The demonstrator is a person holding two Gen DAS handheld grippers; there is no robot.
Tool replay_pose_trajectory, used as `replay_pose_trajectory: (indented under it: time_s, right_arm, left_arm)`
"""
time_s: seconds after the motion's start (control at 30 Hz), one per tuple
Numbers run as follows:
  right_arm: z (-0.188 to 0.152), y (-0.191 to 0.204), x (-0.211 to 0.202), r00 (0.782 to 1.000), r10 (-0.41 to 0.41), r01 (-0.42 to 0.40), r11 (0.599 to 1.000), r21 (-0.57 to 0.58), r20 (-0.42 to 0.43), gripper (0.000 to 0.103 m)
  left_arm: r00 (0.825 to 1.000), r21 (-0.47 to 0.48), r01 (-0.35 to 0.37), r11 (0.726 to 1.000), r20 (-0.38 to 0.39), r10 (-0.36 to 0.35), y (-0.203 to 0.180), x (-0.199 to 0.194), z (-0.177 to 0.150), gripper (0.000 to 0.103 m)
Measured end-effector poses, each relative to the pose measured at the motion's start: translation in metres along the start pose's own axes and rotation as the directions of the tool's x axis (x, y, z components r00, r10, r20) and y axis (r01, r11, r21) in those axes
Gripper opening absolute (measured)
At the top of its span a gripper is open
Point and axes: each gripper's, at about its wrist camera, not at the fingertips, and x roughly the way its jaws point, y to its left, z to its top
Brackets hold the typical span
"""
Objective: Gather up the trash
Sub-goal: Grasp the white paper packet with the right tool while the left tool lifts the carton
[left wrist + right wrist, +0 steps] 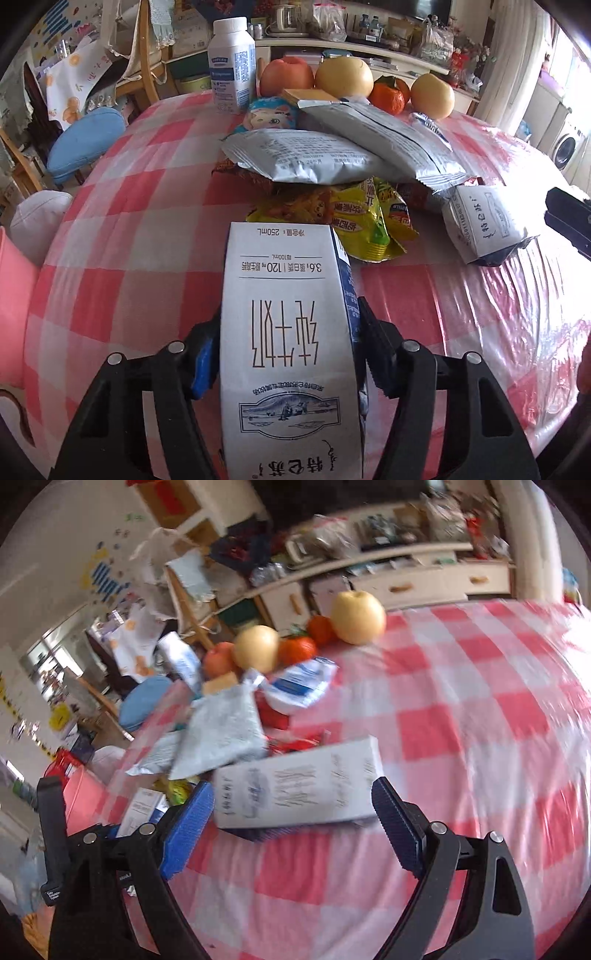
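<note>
My left gripper (288, 325) is shut on a white 250 mL milk carton (288, 332), held above the pink checked tablecloth (129, 229). Ahead lies a trash pile: two silver snack bags (295, 155), yellow wrappers (365, 221) and a second white milk carton (484, 221) lying on its side. In the right wrist view my right gripper (293, 805) is open, its blue pads either side of that lying carton (299, 786), just short of it. The silver bags (221, 727) lie beyond it. The right gripper's tip shows at the left view's right edge (569, 218).
A white bottle (232, 62), an apple (286, 75), two pears (343, 75) and oranges (388, 96) stand at the table's far edge. Chairs with a blue cushion (85, 140) stand left. A pink bin (83, 801) sits beside the table.
</note>
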Motion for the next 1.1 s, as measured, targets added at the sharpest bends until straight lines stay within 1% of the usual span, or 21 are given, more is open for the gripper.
replay_pose_trajectory:
  time_s: [0.03, 0.17, 0.23, 0.33, 0.43, 0.53, 0.6, 0.67, 0.73, 0.83, 0.9, 1.03, 1.1]
  right_arm:
    - [0.002, 0.009, 0.005, 1.000, 0.006, -0.006, 1.000, -0.027, -0.004, 0.088]
    - [0.010, 0.033, 0.027, 0.998, 0.041, -0.044, 0.997, -0.068, -0.047, 0.088]
    - [0.016, 0.045, 0.040, 0.997, 0.038, -0.043, 0.995, -0.085, -0.066, 0.088]
    - [0.030, 0.055, 0.056, 0.997, 0.031, -0.036, 0.996, -0.077, -0.072, 0.088]
    - [0.047, 0.064, 0.075, 0.996, 0.013, -0.020, 0.997, -0.080, -0.093, 0.095]
    - [0.059, 0.076, 0.098, 0.987, 0.000, -0.018, 0.994, -0.112, -0.162, 0.095]
    - [0.060, 0.082, 0.112, 0.979, -0.015, -0.015, 0.989, -0.147, -0.204, 0.095]
    - [0.061, 0.087, 0.126, 0.972, -0.059, 0.017, 0.983, -0.182, -0.229, 0.095]
    - [0.060, 0.089, 0.135, 0.966, -0.072, 0.025, 0.982, -0.188, -0.249, 0.095]
    - [0.055, 0.094, 0.141, 0.965, -0.098, 0.041, 0.972, -0.230, -0.242, 0.096]
    - [0.053, 0.097, 0.142, 0.967, -0.114, 0.054, 0.966, -0.254, -0.226, 0.096]
    - [0.051, 0.097, 0.143, 0.969, -0.118, 0.060, 0.964, -0.257, -0.216, 0.096]
    - [0.051, 0.097, 0.142, 0.970, -0.112, 0.055, 0.966, -0.254, -0.215, 0.092]
  left_arm:
    - [1.000, 0.001, 0.007, 1.000, -0.001, -0.007, 0.001, 0.000, 0.000, 0.065]
    - [0.999, -0.023, 0.048, 0.999, -0.004, -0.048, 0.012, -0.004, 0.001, 0.065]
    - [0.998, -0.037, 0.057, 0.998, 0.003, -0.057, 0.019, -0.008, 0.002, 0.065]
    - [0.997, -0.062, 0.068, 0.996, 0.025, -0.067, 0.035, -0.017, 0.005, 0.065]
    - [0.996, -0.091, 0.082, 0.992, 0.044, -0.079, 0.051, -0.024, 0.010, 0.065]
    - [0.994, -0.116, 0.088, 0.989, 0.074, -0.080, 0.070, -0.031, 0.018, 0.065]
    - [0.992, -0.128, 0.102, 0.987, 0.086, -0.091, 0.078, -0.034, 0.023, 0.065]
    - [0.990, -0.132, 0.110, 0.985, 0.102, -0.097, 0.088, -0.035, 0.030, 0.065]
    - [0.987, -0.132, 0.120, 0.984, 0.122, -0.105, 0.096, -0.037, 0.037, 0.065]
    - [0.981, -0.150, 0.152, 0.977, 0.144, -0.130, 0.111, -0.034, 0.046, 0.065]
    - [0.980, -0.157, 0.156, 0.975, 0.147, -0.133, 0.117, -0.030, 0.050, 0.065]
    - [0.978, -0.185, 0.163, 0.969, 0.161, -0.134, 0.129, -0.028, 0.051, 0.065]
    - [0.976, -0.196, 0.163, 0.967, 0.175, -0.129, 0.133, -0.029, 0.051, 0.065]
